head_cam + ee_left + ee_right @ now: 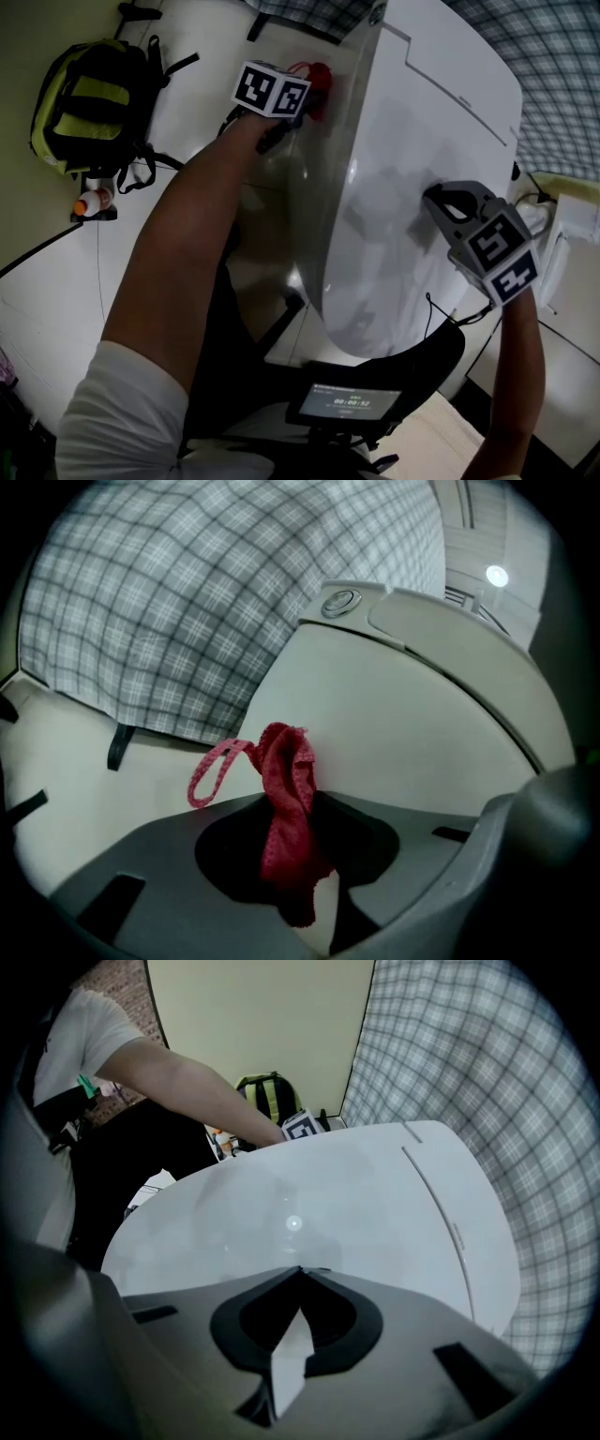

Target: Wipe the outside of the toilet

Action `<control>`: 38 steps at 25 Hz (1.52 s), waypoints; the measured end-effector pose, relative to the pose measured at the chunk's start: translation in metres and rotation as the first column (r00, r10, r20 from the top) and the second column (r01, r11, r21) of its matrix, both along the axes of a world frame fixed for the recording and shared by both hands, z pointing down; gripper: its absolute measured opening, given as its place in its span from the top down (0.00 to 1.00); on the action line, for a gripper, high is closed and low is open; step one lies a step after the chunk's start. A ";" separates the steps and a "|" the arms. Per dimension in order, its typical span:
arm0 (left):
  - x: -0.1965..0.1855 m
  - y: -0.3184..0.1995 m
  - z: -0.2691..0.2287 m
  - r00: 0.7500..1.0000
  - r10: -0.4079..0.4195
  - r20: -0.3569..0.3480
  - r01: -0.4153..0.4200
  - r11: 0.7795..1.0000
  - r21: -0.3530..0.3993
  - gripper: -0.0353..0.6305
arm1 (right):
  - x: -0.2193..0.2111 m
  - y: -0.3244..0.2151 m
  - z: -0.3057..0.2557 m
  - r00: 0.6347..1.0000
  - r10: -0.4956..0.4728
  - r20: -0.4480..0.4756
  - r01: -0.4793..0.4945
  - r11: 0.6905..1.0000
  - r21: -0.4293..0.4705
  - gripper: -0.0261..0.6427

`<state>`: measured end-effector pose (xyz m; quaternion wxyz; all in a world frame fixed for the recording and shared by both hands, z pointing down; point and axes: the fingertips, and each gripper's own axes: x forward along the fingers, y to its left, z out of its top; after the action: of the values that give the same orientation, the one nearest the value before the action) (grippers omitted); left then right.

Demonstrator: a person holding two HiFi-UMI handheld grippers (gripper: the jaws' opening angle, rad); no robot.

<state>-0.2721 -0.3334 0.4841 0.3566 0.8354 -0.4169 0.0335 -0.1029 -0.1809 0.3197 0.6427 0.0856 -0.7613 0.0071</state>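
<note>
Nearest the lens, at six o'clock in the head view, a small screen sits at the person's chest. From centre to one o'clock stands the white toilet, its lid down. At twelve o'clock the left gripper has its jaws clamped on a red cloth, held just beside the toilet's side wall; contact cannot be confirmed. At three o'clock the right gripper points down at the lid, jaws closed tip to tip and empty. At ten o'clock lies a green backpack.
</note>
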 end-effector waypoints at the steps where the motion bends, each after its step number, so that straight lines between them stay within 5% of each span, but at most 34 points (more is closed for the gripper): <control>1: 0.000 0.003 0.002 1.000 -0.009 -0.015 0.009 1.000 -0.018 0.79 | 0.000 0.000 0.000 1.000 0.001 -0.002 -0.001 1.000 0.006 0.95; 12: 0.018 0.053 0.003 0.998 0.059 0.017 -0.058 0.996 -0.063 0.80 | 0.001 -0.003 0.002 1.000 0.019 -0.005 -0.019 1.000 0.020 0.95; 19: 0.030 0.095 0.001 0.983 0.183 0.027 -0.182 0.983 -0.007 0.80 | 0.000 -0.005 0.004 0.999 0.037 -0.005 -0.037 0.999 0.025 0.95; 29: 0.047 0.156 -0.009 0.979 0.204 0.013 -0.204 0.971 0.123 0.80 | -0.003 -0.004 -0.001 0.997 0.071 0.028 -0.072 0.995 0.064 0.96; 38: 0.062 0.211 -0.002 0.966 0.258 0.029 -0.260 0.956 0.137 0.80 | -0.001 -0.006 0.002 0.993 0.114 0.037 -0.117 0.988 0.096 0.96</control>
<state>-0.2105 -0.1225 0.4817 0.2878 0.9055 -0.3071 0.0552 -0.1043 -0.1873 0.3215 0.6243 0.1609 -0.7643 0.0086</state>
